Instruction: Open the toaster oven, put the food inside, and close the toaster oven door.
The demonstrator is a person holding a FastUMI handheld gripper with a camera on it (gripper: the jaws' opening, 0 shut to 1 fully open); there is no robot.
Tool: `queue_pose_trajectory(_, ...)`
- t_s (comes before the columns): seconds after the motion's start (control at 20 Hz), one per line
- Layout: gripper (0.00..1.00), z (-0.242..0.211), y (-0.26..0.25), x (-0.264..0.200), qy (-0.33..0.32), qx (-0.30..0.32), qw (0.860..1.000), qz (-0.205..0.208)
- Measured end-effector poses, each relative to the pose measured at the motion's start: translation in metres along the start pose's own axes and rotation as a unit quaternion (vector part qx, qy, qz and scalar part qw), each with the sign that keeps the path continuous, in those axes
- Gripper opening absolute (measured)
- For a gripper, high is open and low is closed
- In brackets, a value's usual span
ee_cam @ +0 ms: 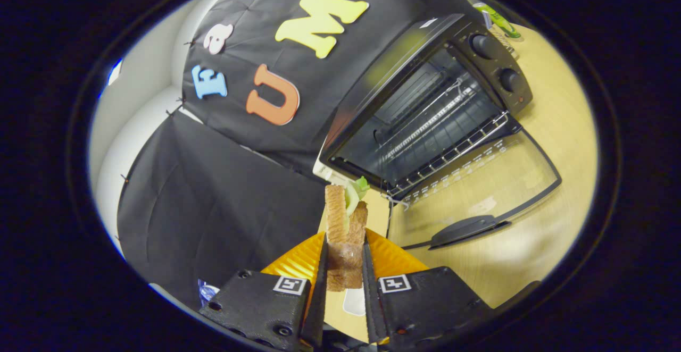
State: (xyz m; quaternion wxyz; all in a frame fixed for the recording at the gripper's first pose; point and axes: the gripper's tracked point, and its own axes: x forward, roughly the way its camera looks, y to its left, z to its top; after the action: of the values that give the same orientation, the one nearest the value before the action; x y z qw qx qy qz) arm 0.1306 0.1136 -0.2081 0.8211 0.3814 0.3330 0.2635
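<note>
The toaster oven [425, 112] stands open; the tool [345, 267] grips the sandwich [346, 224] between both fingers, so inserting and closing remain.

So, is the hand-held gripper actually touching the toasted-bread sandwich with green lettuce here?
Touching. The gripper view shows the hand-held gripper with both fingers pressed against the sides of the toasted-bread sandwich with green lettuce, which stands upright between them.

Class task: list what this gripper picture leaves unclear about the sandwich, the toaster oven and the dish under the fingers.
- sandwich: lower part hidden between the gripper fingers.
- toaster oven: knob markings too small; its far interior is dark.
- orange dish: mostly hidden behind the fingers and sandwich.
</note>
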Motion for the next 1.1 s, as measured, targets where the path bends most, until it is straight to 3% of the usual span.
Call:
queue_pose_trajectory(0.25,0.36,0.037,-0.020,0.002,-0.103,0.027,0.994,-0.021)
queue_pose_trajectory(0.6,0.36,0.097,-0.051,0.025,-0.256,0.118,0.959,-0.034)
queue_pose_trajectory(0.8,0.36,0.111,-0.075,0.062,-0.275,0.127,0.951,-0.064)
queue_pose_trajectory(1.1,0.37,0.141,-0.089,0.102,-0.302,0.197,0.930,-0.069)
